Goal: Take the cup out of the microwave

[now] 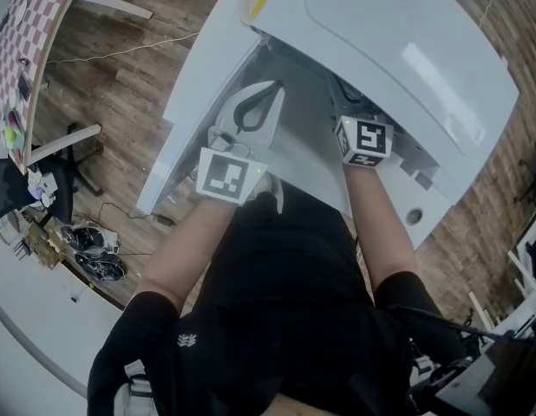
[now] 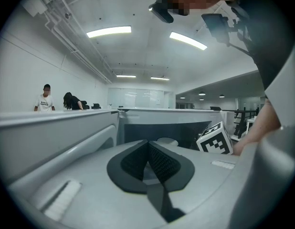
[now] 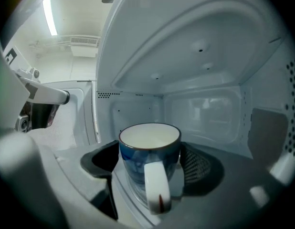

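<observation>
A blue cup [image 3: 150, 151] with a white inside and a white handle stands upright inside the white microwave [image 1: 407, 59], its handle toward the camera. My right gripper [image 3: 148, 175] reaches into the cavity, open, with the cup between its jaws; a gap shows at the left pad. In the head view only its marker cube [image 1: 365, 141] shows, and the cup is hidden. My left gripper [image 1: 270, 89] is shut on nothing, beside the open door [image 1: 199, 120]. Its pads [image 2: 159, 161] meet in the left gripper view.
The open door stands out to the left of the cavity. A checkered table [image 1: 25, 33] and a black chair [image 1: 16, 189] with clutter stand at the left on the wooden floor. Two people [image 2: 45, 99] are far off across the room.
</observation>
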`<state>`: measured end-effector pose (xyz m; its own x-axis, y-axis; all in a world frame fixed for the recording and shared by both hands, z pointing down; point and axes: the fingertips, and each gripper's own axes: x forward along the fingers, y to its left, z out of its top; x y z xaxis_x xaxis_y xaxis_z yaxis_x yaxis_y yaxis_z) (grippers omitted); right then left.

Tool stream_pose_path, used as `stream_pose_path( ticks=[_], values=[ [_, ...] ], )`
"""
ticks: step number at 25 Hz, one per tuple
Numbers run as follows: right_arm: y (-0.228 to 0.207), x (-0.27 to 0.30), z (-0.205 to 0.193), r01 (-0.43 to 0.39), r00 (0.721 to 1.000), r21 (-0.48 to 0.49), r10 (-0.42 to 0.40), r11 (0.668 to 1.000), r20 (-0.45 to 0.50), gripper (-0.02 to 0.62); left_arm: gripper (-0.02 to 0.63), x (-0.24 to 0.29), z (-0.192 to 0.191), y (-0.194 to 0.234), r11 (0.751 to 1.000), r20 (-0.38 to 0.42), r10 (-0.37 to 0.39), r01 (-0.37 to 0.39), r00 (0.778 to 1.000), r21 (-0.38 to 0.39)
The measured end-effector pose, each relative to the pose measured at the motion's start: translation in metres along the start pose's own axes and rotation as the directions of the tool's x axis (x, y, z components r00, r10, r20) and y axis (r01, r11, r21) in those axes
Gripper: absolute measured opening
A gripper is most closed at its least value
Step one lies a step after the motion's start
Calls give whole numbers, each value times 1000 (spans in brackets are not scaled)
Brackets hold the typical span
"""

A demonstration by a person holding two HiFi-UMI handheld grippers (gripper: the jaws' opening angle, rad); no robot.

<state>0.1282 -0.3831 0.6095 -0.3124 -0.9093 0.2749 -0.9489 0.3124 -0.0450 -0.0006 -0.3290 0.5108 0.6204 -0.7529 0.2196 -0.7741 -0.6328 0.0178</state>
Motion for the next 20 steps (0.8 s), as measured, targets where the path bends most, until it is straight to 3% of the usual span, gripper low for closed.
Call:
stream_pose_path(
  ticks=[13, 20],
  values=[
    [-3, 15, -8, 23, 999, -44, -25, 999, -47, 391, 5, -3, 3, 4, 1000, -7, 22, -22, 1000, 15],
    [-1, 15, -8, -7, 999, -69, 4, 998, -49, 391, 4, -6, 7, 5, 999, -7, 50, -50, 999, 13]
  ],
)
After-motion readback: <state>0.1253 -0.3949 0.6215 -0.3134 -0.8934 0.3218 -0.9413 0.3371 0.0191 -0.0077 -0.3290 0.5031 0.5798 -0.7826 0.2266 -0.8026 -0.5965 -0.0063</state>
